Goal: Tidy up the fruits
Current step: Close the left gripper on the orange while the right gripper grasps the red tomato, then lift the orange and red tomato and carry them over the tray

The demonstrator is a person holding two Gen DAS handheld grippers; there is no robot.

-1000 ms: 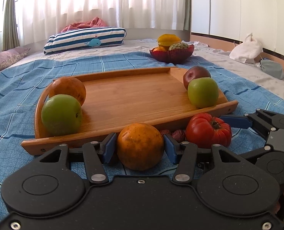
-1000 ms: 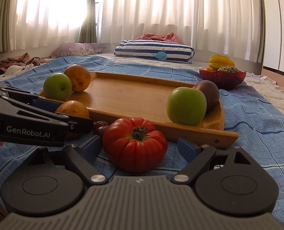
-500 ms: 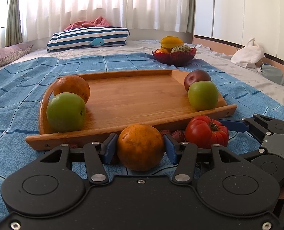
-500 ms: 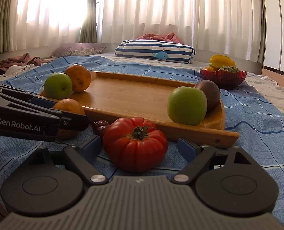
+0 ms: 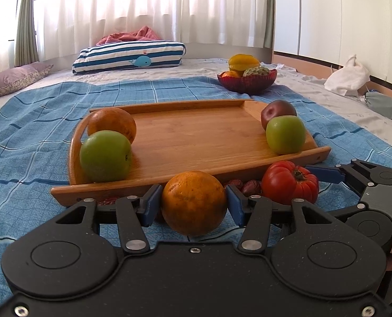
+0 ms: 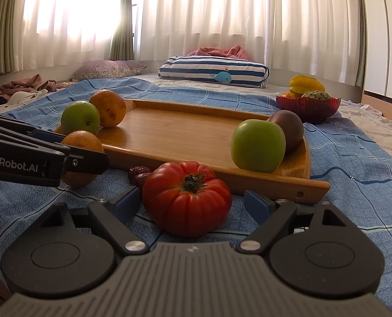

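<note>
An orange (image 5: 193, 202) sits between the blue pads of my left gripper (image 5: 193, 200), which is shut on it just in front of the wooden tray (image 5: 196, 137). In the right wrist view the same orange (image 6: 82, 158) shows behind the left gripper's finger (image 6: 84, 159). My right gripper (image 6: 189, 198) stands open around a red ribbed tomato (image 6: 188, 198) on the blue blanket, with a small gap at each pad. On the tray's left lie an orange (image 5: 111, 124) and a green apple (image 5: 104, 155); on its right, a green apple (image 5: 285, 134) and a dark plum (image 5: 277, 108).
Dark red dried fruits (image 5: 251, 185) lie on the blanket between the orange and the tomato. A red bowl (image 5: 246, 82) of fruit stands behind the tray. Farther back are a striped pillow (image 5: 129, 56) and a white bag (image 5: 346, 79) at the right.
My left gripper has drifted slightly with the orange in it; in the right wrist view both slid a little to the left. The right gripper and the tomato have stayed put.
</note>
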